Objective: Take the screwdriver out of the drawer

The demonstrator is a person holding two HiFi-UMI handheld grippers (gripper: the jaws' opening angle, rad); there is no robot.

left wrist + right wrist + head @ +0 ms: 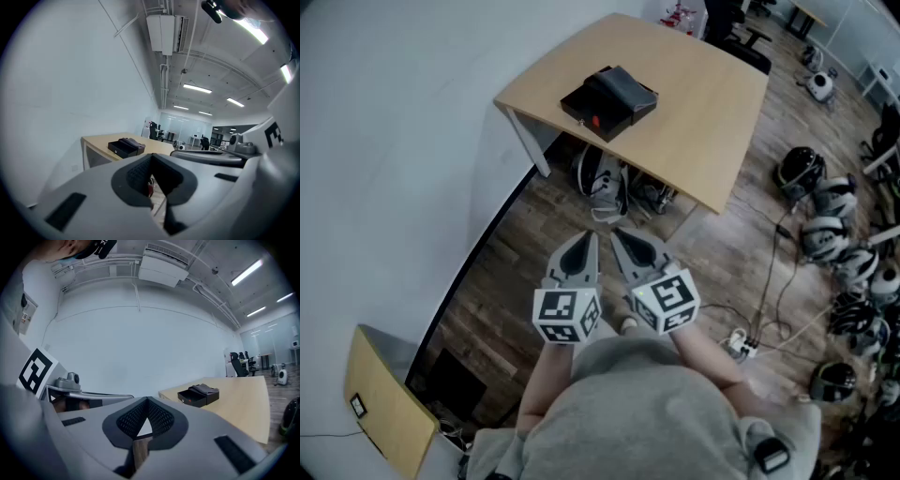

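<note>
A small black drawer box (609, 101) with a red dot on its front stands on the light wooden table (703, 122), far ahead of both grippers. It also appears as the box (125, 146) in the left gripper view and the box (198, 395) in the right gripper view. No screwdriver is visible in any view. My left gripper (589, 238) and right gripper (621, 234) hover side by side above the wood floor, short of the table, both pointing toward it. The left gripper (151, 159) is shut with nothing in it, and the right gripper (147, 401) is shut and empty too.
A white wall runs along the left. A bag (600, 183) and table legs sit under the table. Several helmets (825, 234) and cables lie on the floor at right, with a power strip (741, 345) near my feet. A wooden panel (384, 403) leans at lower left.
</note>
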